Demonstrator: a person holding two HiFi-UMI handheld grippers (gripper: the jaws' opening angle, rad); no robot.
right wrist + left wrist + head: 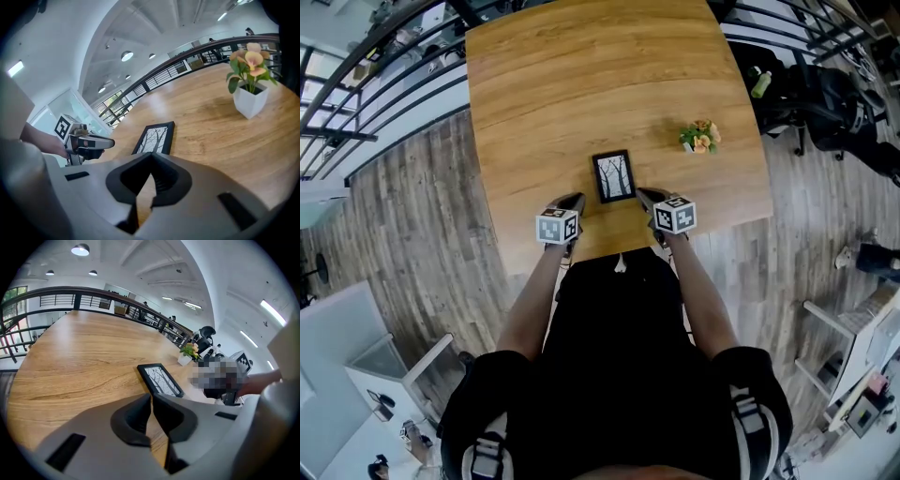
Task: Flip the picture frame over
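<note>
1. Left tool [577, 199]: the jaws are closed tip to tip with nothing between them. I hold it over the near edge of the light-brown wooden tabletop [581, 75], angled downward. Its tips are just beside the near left corner of the black rectangular picture frame [614, 176], not touching it.

2. Right tool [642, 194]: the jaws are closed and empty. I hold it as a mirror of the left, with its tips just beside the near right corner of the picture frame. I can make out no contact.

3. Reason for this posture, as I judge it: flanking the picture frame lets me work either side without reaching across. Closed jaws also give a narrow tip, better suited to prying at a low edge than to pinching.

4. Picture frame: it lies flat on the tabletop between the two tools, long sides running away from me, with the bare-tree print facing up. Lying flat, it offers no raised edge to grip. Whether print-up is the start or the finished state of the flip, I cannot tell.

5. Small white potted plant [700, 137] with orange flowers: it stands farther out and to the right, well apart from the picture frame, so it should not obstruct a turn.

6. Beyond it is bare tabletop, then a dark metal railing [384, 56]
</note>
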